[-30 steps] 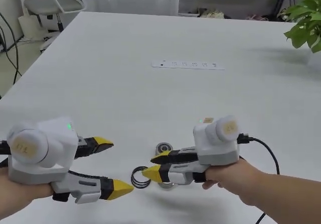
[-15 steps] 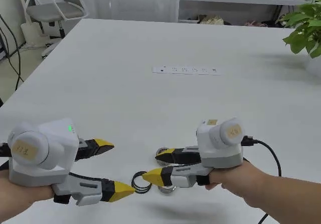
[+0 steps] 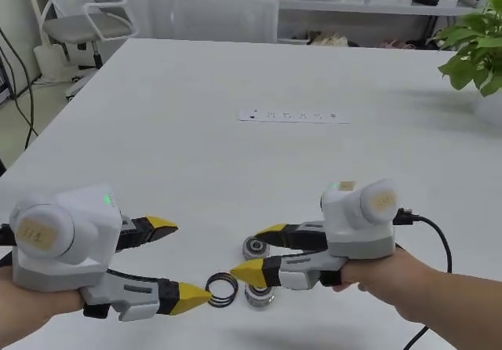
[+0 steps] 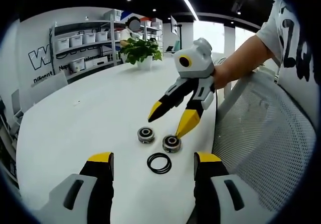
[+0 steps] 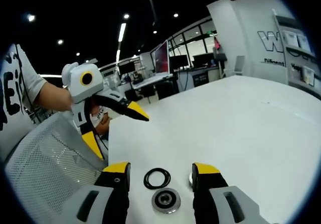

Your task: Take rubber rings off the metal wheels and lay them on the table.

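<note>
White table [image 3: 235, 75], 2 metal wheels [image 3: 256, 248], loose rubber rings [image 3: 222, 288]; wall letter "W" [image 4: 39, 58].

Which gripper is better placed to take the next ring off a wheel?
Right, probably. The right gripper hangs open over the two metal wheels, one lying between its jaws in its own view. The left gripper is open too but sits off to the side, nearer the loose rubber rings.

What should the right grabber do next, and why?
Probably lower the right gripper onto the wheel lying between its open jaws and close on it. Black rings already lie on the table beside it, and the open left gripper hovers nearby, likely ready to pull the next ring.
</note>
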The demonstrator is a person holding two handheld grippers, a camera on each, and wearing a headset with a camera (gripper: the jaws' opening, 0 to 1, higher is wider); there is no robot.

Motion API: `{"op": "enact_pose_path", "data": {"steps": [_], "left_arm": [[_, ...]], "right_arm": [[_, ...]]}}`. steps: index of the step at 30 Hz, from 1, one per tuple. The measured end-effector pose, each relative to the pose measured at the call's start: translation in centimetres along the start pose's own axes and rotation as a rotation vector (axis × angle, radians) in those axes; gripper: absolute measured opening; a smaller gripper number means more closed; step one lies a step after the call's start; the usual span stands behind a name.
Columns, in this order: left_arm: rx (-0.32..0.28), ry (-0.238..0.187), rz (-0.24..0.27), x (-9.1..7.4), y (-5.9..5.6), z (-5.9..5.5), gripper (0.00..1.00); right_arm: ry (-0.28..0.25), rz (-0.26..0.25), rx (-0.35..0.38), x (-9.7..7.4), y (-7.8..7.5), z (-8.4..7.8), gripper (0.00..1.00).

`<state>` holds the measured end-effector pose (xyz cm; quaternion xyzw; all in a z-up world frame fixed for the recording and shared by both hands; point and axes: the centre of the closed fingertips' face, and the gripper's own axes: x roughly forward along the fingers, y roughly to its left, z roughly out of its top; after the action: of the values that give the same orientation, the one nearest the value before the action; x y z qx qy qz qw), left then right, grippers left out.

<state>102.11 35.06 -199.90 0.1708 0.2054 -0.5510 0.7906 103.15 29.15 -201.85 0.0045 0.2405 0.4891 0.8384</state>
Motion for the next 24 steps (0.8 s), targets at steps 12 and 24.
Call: {"op": "enact_pose_path", "data": {"steps": [12, 24], "left_arm": [[0.001, -0.007, 0.001, -0.1, -0.2, 0.4, 0.64], [0.000, -0.018, 0.000, -0.2, -0.5, 1.2, 0.68]], "right_arm": [[-0.037, -0.040, -0.021, -2.3, -0.6, 0.9, 0.57], [-0.043, -0.092, -0.061, -5.5, -1.4, 0.7, 0.67]]}}
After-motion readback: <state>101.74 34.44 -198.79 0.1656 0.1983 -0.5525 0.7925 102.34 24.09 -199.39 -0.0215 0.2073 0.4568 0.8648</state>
